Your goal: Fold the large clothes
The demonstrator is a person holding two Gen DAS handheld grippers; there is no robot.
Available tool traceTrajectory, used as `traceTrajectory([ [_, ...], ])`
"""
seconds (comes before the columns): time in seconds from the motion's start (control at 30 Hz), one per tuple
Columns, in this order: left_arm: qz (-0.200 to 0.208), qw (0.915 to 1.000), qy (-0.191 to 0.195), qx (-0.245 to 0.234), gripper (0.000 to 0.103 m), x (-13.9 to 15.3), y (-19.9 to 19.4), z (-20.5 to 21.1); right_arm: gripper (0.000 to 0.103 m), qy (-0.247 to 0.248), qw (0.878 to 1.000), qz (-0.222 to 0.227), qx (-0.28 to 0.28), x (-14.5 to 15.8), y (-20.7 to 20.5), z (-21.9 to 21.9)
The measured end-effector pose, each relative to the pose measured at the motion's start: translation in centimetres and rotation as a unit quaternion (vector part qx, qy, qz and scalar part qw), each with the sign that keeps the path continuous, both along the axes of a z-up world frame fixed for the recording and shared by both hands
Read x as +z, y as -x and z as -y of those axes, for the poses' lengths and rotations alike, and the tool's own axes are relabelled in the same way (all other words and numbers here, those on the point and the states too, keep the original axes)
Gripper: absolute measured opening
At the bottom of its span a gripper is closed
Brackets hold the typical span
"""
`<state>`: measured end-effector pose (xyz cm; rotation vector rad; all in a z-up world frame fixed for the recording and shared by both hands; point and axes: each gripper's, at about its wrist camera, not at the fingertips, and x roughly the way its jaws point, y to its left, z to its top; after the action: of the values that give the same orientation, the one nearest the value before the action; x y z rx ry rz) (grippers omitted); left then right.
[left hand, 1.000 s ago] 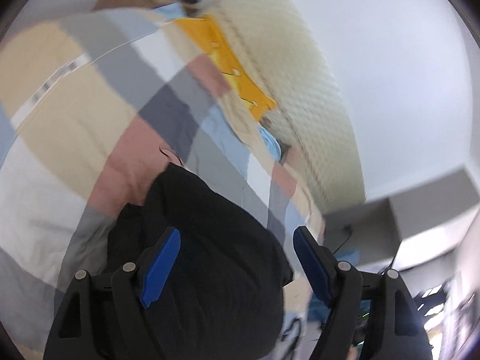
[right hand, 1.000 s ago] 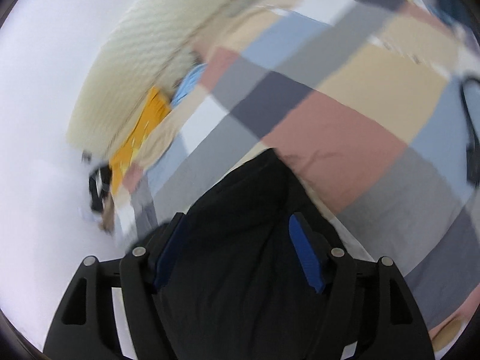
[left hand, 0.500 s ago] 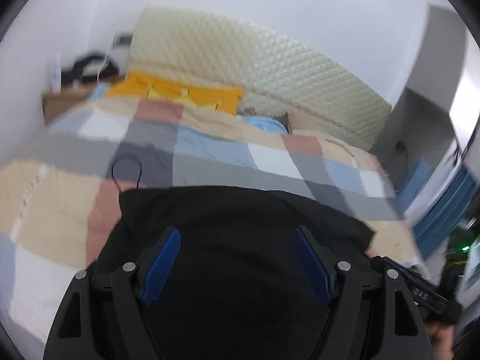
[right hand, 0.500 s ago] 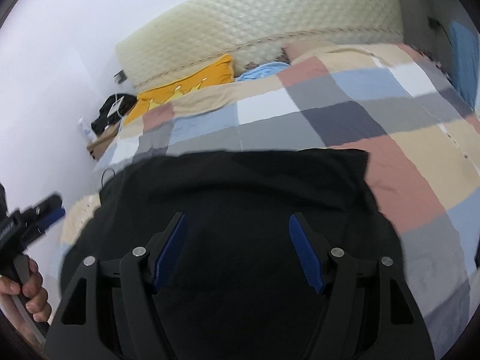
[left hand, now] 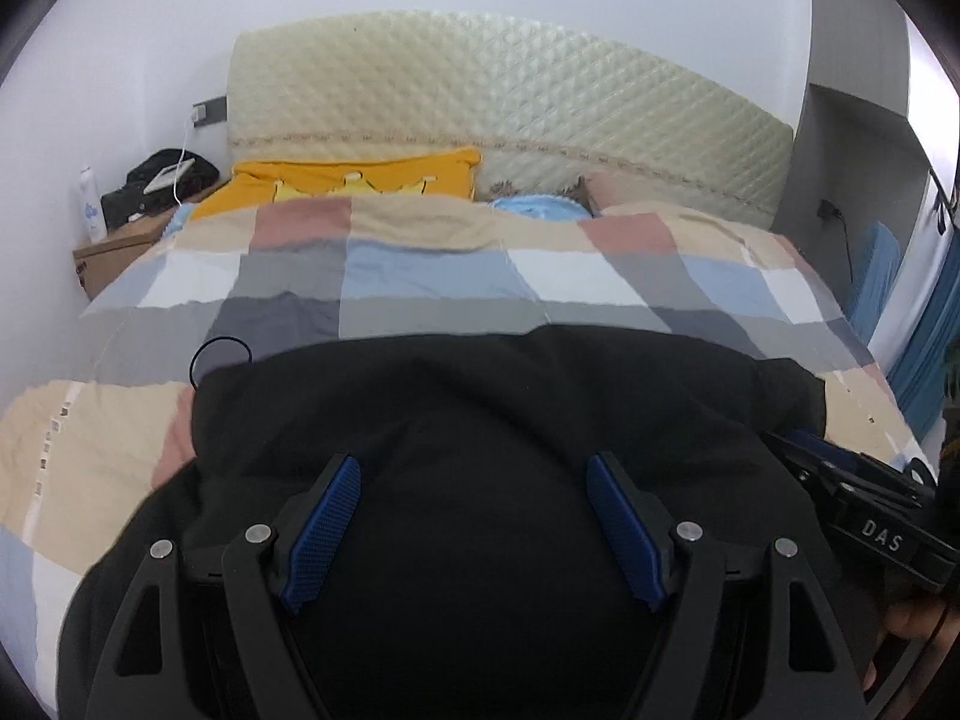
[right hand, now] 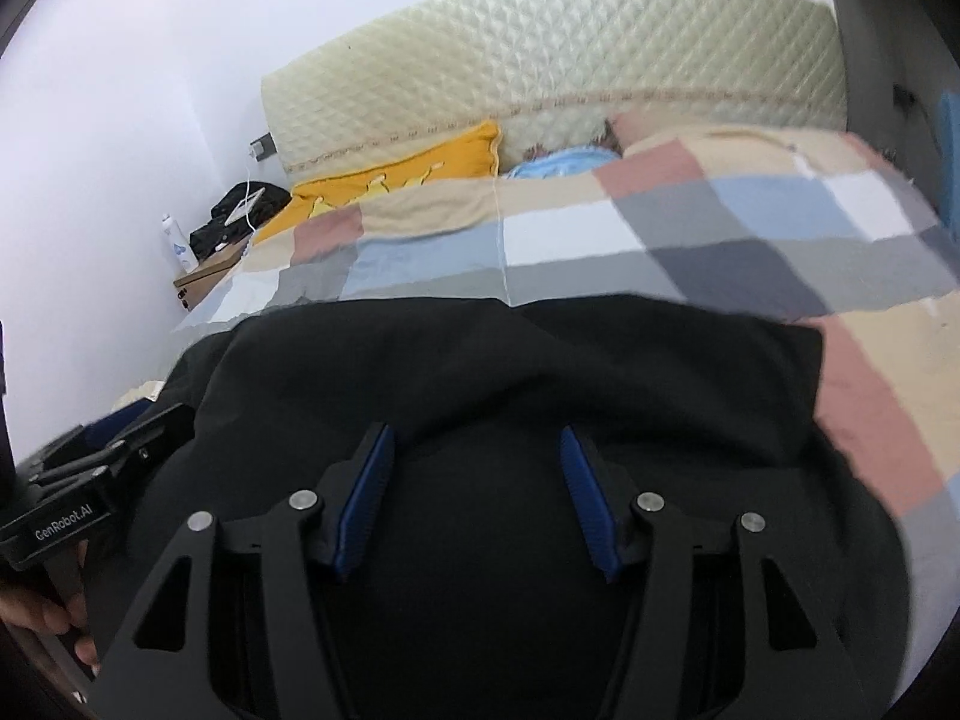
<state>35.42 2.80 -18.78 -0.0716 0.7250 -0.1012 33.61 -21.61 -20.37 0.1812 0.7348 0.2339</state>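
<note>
Landmark = the black garment (left hand: 492, 420).

Bed w/ patchwork quilt (left hand: 420, 276) fills most of both views; pink, beige, blue, grey, white squares. Garment lies spread flat on the quilt's near half, quilt showing beyond it and to both sides. Straight far edge runs across the frame; one corner sits on a pink patch on its right in the right wrist view (right hand: 804, 336).

Quilted cream headboard (left hand: 510, 102) stands well beyond the garment, against a white wall. Yellow pillow (left hand: 354, 180) beyond garment toward the left, at the headboard's foot; light-blue pillow (left hand: 540, 207) just beside it, part-hidden by the quilt.

Brown nightstand (left hand: 114, 249) far left beyond the garment, beside the bed, w/ a dark bundle (left hand: 159, 180) and a white bottle (left hand: 91, 210) on top.

Left gripper (left hand: 474, 516) sits over the garment's near part, jaws spread wide, blue pads (left hand: 324, 522) w/ only black cloth seen between them; can't tell if tips touch the fabric. Right gripper (right hand: 477, 498) likewise over the near part, jaws apart, a bit narrower, nothing pinched. Each gripper shows at the other view's edge, at the garment's side.

Thin black loop (left hand: 219, 354), maybe a hair tie, lies on the quilt touching the garment's far-left corner.
</note>
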Motion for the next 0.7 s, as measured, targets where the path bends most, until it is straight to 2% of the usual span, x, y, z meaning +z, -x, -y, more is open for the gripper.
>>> traceTrajectory([
  [0.3,-0.013,0.9999,-0.011,0.001,0.08,-2.3,-2.1,0.0,0.058,0.053,0.998,-0.016,0.012,-2.8,-2.8,-2.6],
  [0.5,-0.02,0.9997,-0.014,-0.001,0.082,-3.5,-2.6,0.3,0.058,0.057,0.998,-0.008,0.007,-4.3,-3.1,-2.7],
  [0.7,-0.009,0.9999,-0.01,-0.007,0.082,-3.1,-1.6,0.1,0.058,0.064,0.998,-0.005,0.007,-4.4,-2.1,-2.7],
])
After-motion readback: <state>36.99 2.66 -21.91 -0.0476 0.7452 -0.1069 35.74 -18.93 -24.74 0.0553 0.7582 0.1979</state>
